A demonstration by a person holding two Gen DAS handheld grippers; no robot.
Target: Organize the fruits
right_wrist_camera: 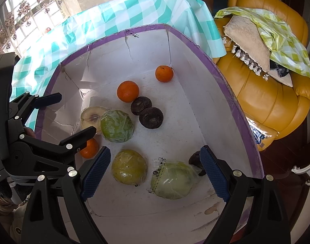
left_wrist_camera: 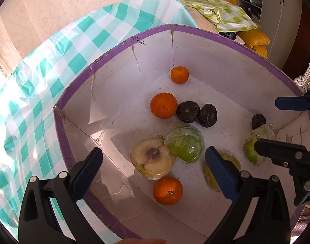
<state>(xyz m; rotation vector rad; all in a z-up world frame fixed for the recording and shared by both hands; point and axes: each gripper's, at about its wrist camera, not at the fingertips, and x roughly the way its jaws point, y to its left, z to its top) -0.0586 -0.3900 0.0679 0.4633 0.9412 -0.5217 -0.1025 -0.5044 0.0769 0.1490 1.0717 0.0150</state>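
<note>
Purple-rimmed box [left_wrist_camera: 77, 93]; teal-checked tablecloth [left_wrist_camera: 43, 77]; yellow armchair [right_wrist_camera: 262, 93].

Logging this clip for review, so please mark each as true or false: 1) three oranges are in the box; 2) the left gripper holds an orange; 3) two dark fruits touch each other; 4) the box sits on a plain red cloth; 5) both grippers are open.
1) Three oranges lie in the box: true.
2) The left gripper holds an orange: false, it is open and empty above the fruit.
3) Two dark fruits touch: true.
4) Plain red cloth: false, the tablecloth is teal-and-white checked.
5) Both grippers open: true, including the right gripper.
</note>
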